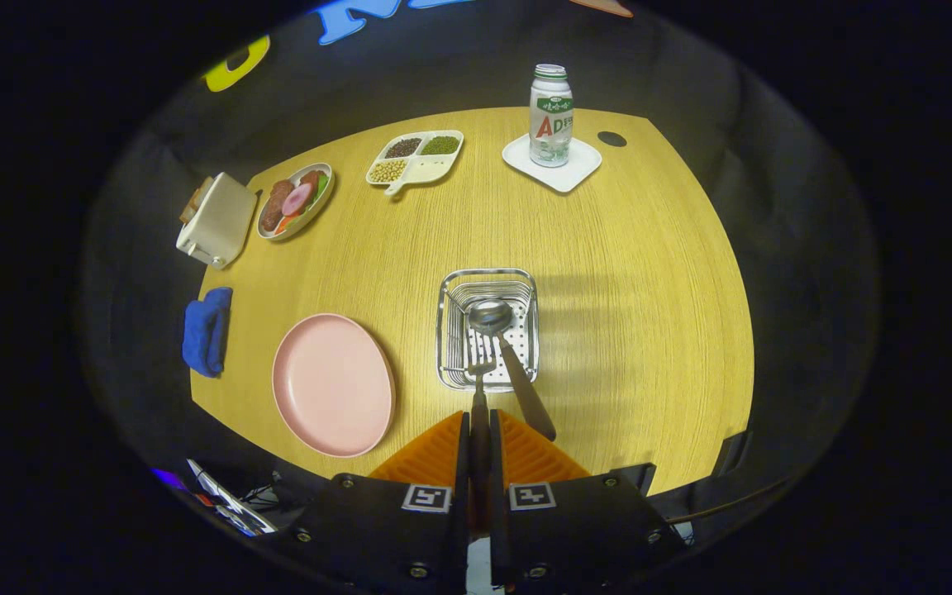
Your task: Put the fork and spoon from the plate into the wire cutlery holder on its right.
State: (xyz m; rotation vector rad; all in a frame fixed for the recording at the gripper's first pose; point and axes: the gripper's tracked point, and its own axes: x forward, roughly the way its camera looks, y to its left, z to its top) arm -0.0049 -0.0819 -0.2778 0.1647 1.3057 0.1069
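Wooden table (608, 273): gripper (480, 426) clamps 1 fork (480, 388), tines prob. over wire holder (488, 330) w/ 1 spoon (509, 347).

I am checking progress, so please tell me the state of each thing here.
Gripper: shut on the fork's handle.
Fork: held, tines over the wire holder's near edge.
Spoon: already in the holder, handle sticking out.
Wire holder: upright.
Pink plate: empty.
Bottle: upright, capped.
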